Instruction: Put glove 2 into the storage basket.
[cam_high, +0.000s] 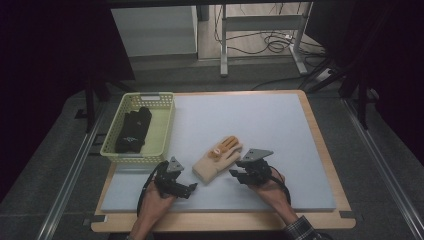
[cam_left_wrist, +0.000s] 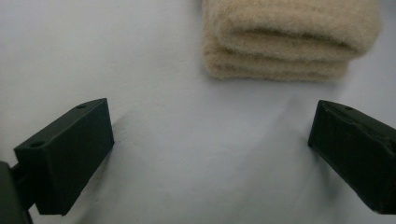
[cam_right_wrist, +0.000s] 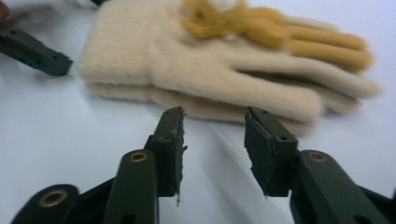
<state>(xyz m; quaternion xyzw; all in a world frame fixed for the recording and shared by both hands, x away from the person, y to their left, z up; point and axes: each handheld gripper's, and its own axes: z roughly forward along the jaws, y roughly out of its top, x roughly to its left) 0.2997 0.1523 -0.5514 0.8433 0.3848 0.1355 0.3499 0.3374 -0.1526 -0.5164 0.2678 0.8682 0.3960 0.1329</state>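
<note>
Lying flat on the pale mat (cam_high: 260, 125) that is covering the bench (cam_high: 320, 140), the cream glove pair (cam_high: 218, 160) is sitting near the front edge, stacked one on the other, with mustard-yellow fingers uppermost and the cuffs pointing toward the person. Flanking it are both tools: the left tool (cam_high: 191, 188) is standing just beside the cuff end with its jaws spread wide and nothing between them, the cuffs (cam_left_wrist: 285, 42) showing ahead of it in the left gripper view. The right tool (cam_high: 234, 173) is sitting close to the thumb side of the gloves (cam_right_wrist: 224, 70), its jaws parted partway and gripping nothing, with bare mat showing in the gap. Resting at the mat's left is a yellow-green basket (cam_high: 165, 107), which is holding dark gloves (cam_high: 133, 130).
</note>
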